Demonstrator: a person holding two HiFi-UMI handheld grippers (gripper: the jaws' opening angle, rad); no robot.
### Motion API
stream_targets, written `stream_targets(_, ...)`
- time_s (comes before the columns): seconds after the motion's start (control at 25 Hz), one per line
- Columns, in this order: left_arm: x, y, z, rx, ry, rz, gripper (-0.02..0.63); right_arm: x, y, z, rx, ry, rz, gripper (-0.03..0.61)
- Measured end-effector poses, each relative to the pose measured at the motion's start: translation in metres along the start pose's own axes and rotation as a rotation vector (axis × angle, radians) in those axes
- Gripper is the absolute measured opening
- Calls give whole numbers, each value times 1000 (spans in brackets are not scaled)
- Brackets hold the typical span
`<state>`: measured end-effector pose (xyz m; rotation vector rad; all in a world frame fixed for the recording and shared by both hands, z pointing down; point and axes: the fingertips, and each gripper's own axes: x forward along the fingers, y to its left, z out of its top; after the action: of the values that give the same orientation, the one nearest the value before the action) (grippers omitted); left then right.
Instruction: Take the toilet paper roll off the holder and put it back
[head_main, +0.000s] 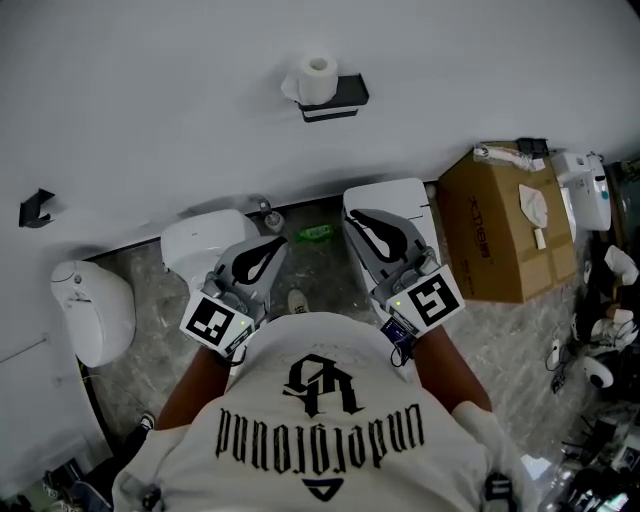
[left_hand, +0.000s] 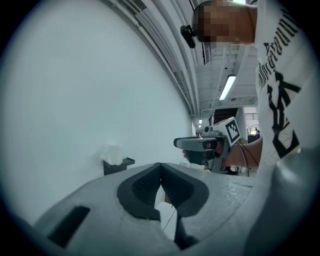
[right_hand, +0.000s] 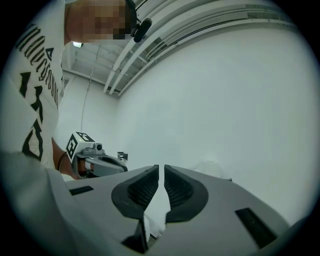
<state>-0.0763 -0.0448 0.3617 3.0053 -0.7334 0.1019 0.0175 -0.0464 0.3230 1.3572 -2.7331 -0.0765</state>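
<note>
White wall ahead of you carries the white toilet paper roll (head_main: 318, 80), standing upright on its black wall-mounted holder (head_main: 345, 97). Your left tongs (left_hand: 160, 166) and right tongs (right_hand: 161, 168) are both closed and empty. They sit well short of it, probably because you haven't reached in yet.

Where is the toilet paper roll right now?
The toilet paper roll stands on the black holder on the white wall, at the top middle of the head view, up and to the left of the cardboard box.
</note>
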Motion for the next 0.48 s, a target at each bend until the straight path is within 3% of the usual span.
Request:
stream_targets(0.28,-20,43,-4,-14,-2,3,13,41,0,4,-5,16,-17,15)
stream_targets(0.48,-26,51,1,-23,-13,-3,12,49,-2,8,-29,34,-38,15)
